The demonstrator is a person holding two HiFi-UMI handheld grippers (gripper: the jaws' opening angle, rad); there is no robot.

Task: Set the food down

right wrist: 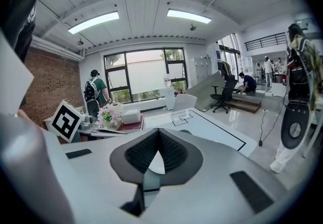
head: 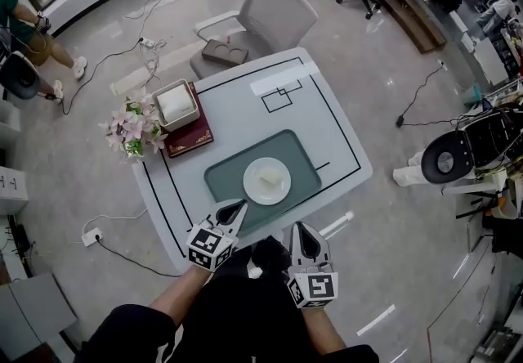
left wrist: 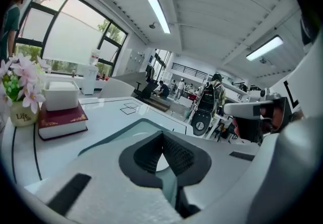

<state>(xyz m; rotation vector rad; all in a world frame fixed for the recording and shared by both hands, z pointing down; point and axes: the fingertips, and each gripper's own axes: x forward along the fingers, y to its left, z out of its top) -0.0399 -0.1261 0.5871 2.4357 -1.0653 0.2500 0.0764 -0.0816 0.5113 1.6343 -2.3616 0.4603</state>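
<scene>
While the food (head: 270, 179), a small pale piece whose kind cannot be made out, lies on the white plate (head: 254, 190), both grippers are held apart from it at the near side of the table (head: 245, 108). The plate sits on a teal mat (head: 227, 177) in the near half of the table, inside a black outline drawn on the top. The left gripper (head: 239, 204) points toward the plate with its tip over the mat's near border; how high it is above the surface cannot be told. In the left gripper view the left gripper (left wrist: 162, 133) has its jaws clenched together at the tip, with nothing caught between the ribbed pads (left wrist: 177, 155). The right gripper (head: 300, 228) is just off the table's near edge, beside the left one and well short of the plate. In the right gripper view the right gripper (right wrist: 158, 131) likewise has its jaws pressed together and empty. At the table's far left corner a dark red book (head: 193, 139) lies flat with a white box (head: 176, 104) resting on top of it, and a vase of pink flowers (head: 133, 126) stands just beside the book. A grey chair (head: 274, 16) stands behind the far edge of the table.
</scene>
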